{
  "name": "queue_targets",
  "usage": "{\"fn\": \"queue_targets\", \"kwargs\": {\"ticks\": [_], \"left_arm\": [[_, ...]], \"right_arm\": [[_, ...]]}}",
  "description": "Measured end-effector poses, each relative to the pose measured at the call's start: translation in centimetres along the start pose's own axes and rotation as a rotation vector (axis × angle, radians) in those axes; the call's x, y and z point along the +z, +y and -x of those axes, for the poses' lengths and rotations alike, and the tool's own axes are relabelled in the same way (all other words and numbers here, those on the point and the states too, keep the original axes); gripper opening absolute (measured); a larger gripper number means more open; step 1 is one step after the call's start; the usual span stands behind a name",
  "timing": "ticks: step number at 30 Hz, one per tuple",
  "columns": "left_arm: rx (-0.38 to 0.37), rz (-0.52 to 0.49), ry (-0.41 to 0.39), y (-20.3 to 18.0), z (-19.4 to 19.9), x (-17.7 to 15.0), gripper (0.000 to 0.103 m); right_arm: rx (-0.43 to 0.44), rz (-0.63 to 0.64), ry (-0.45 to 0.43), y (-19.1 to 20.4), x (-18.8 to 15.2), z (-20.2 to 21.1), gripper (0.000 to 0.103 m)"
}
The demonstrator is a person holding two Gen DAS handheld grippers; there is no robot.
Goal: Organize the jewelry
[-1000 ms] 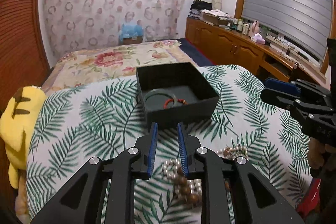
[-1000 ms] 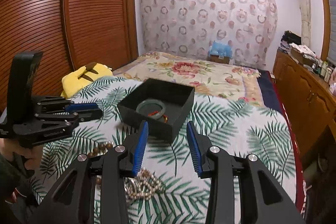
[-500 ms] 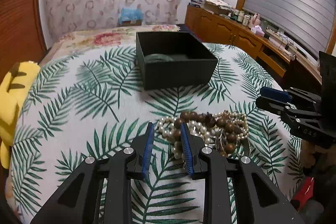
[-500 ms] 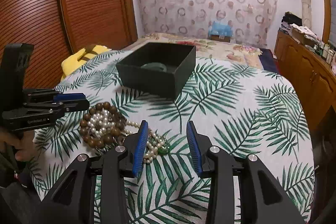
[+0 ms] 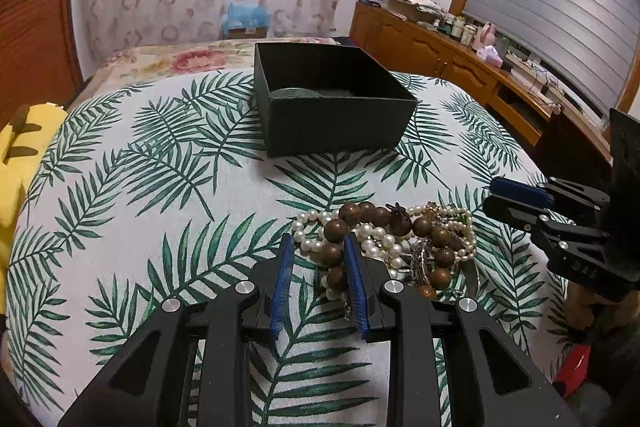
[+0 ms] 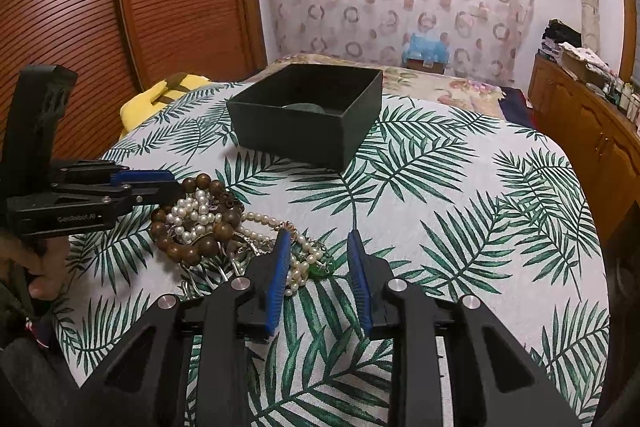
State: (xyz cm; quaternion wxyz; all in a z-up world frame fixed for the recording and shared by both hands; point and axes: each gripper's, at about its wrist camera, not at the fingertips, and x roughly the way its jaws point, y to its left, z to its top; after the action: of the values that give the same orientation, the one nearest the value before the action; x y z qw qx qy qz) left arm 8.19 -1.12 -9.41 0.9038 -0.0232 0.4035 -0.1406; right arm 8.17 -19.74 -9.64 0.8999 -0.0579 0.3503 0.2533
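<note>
Jewelry [image 5: 384,243] lies in one tangled heap on the palm-leaf cloth [image 5: 168,187], well short of the black box [image 5: 332,107] that stands open farther back; brown wooden beads [image 6: 192,247] loop around white pearls [image 6: 192,211], with thin metal chains and a green stone [image 6: 320,270] mixed in. Left gripper [image 5: 318,279] has its jaws part open, having just been opening, and a few beads and pearls sit between them, not pinched; right gripper [image 6: 318,267] is likewise part open, its jaws having just been closing, with the pearl end of the heap and the green stone in its gap, gripped by neither pad. Only the right view shows the hand [image 6: 48,267] holding the left tool, and a yellow plush [image 6: 160,99] by the slatted wooden door; the left view shows a wooden sideboard [image 5: 460,67] under a shuttered window. Something round and greenish, perhaps a bangle [image 5: 296,94], lies in the box. Bare cloth stretches between heap and box, and to the right of the heap; the cloth's edge curves away near the sideboard.
</note>
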Motion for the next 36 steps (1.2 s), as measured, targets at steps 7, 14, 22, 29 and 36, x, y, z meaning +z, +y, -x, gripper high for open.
{"fn": "queue_targets", "kwargs": {"ticks": [7, 14, 22, 29, 36], "left_arm": [[-0.008, -0.004, 0.007, 0.2, -0.6, -0.2, 0.019], [0.004, -0.029, -0.035, -0.4, 0.7, -0.3, 0.012], [0.014, -0.029, -0.156, -0.7, 5.3, 1.1, 0.012], [0.021, -0.033, -0.209, -0.6, 7.7, 1.3, 0.012], [0.025, -0.029, -0.231, -0.3, 8.5, 1.4, 0.012]], "right_arm": [[0.006, -0.004, 0.003, -0.1, -0.2, -0.1, 0.032], [0.012, 0.002, 0.008, 0.2, -0.3, -0.3, 0.032], [0.021, 0.018, 0.015, 0.7, -0.3, -0.1, 0.031], [0.021, 0.03, 0.026, 0.8, -0.7, 0.0, 0.03], [0.012, 0.016, 0.042, 0.0, -1.0, -0.1, 0.03]]}}
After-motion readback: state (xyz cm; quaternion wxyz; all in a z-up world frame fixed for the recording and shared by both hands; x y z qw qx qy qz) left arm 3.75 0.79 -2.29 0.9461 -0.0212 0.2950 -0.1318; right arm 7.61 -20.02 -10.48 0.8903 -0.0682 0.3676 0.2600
